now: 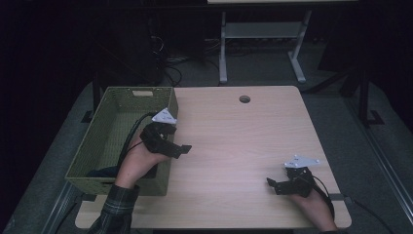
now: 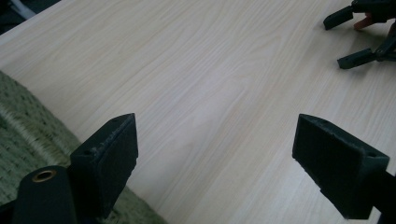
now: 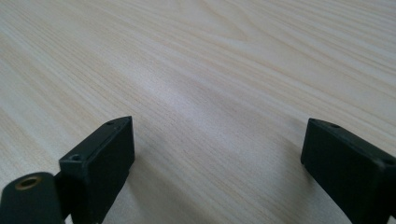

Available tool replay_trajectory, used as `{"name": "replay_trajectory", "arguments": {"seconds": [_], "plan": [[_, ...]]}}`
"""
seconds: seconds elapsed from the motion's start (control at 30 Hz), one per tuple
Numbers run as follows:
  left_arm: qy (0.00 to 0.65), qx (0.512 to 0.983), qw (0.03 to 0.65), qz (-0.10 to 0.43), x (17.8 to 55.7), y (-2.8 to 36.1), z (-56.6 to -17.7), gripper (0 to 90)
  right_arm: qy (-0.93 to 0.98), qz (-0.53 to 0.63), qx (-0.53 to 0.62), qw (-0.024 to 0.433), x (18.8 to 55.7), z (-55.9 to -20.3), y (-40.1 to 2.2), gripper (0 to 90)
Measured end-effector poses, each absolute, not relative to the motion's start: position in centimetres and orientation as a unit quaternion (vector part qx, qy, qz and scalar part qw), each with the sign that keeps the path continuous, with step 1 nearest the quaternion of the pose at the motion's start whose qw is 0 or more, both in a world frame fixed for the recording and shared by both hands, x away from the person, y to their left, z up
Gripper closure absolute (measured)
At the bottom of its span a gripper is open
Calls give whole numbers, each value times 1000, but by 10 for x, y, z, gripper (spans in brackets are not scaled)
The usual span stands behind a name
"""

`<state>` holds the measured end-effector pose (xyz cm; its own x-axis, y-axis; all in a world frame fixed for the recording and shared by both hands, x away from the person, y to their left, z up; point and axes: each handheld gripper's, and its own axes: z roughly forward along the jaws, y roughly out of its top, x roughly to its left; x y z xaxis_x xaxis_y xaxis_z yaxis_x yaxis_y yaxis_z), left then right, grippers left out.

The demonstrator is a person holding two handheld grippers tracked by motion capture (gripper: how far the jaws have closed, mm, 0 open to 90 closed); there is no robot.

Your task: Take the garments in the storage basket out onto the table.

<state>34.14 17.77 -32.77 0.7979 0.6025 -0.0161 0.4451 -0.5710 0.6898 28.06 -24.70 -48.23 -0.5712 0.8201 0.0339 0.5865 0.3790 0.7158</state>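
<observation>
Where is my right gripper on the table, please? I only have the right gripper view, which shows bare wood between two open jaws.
Observer: The right gripper is low over the table's near right corner.
Operator: And the left one?
Observer: The left gripper, jaws open, is over the green basket's right wall.
Operator: Is anything in that basket?
Observer: Something dark lies at its near end; I cannot tell what.
</observation>
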Motion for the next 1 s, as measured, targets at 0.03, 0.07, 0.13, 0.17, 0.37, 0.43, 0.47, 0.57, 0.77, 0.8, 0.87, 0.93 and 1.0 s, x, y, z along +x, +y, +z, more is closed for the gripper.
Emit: {"name": "replay_trajectory", "arguments": {"seconds": [0.03, 0.07, 0.13, 0.17, 0.37, 0.43, 0.47, 0.57, 0.77, 0.8, 0.87, 0.93, 1.0], "plan": [[299, 879, 353, 112, 341, 180, -328, 140, 814, 352, 432, 166, 281, -482, -247, 94], [302, 879, 351, 112, 341, 182, -327, 140, 814, 352, 432, 166, 281, -482, -247, 94], [305, 878, 350, 116, 341, 186, -327, 140, 814, 352, 432, 166, 281, -482, -247, 94], [307, 877, 350, 117, 340, 189, -326, 140, 814, 352, 432, 166, 281, -482, -247, 94], [322, 869, 355, 125, 340, 204, -323, 140, 814, 352, 432, 166, 281, -482, -247, 94], [324, 867, 356, 127, 339, 208, -322, 140, 814, 351, 431, 166, 281, -482, -247, 94], [325, 867, 356, 127, 338, 210, -321, 140, 814, 351, 432, 166, 281, -482, -247, 94], [331, 864, 357, 129, 338, 215, -320, 140, 814, 352, 432, 166, 281, -482, -247, 94], [335, 863, 353, 133, 337, 223, -319, 140, 814, 352, 431, 168, 281, -482, -247, 94], [339, 861, 354, 135, 336, 225, -319, 140, 814, 351, 430, 168, 281, -482, -247, 94], [338, 862, 352, 137, 335, 228, -319, 140, 814, 352, 430, 168, 281, -482, -247, 94], [341, 861, 352, 137, 335, 230, -319, 140, 814, 352, 431, 168, 281, -482, -247, 94], [344, 860, 350, 137, 334, 232, -319, 140, 814, 352, 430, 168, 281, -482, -247, 94]]}}
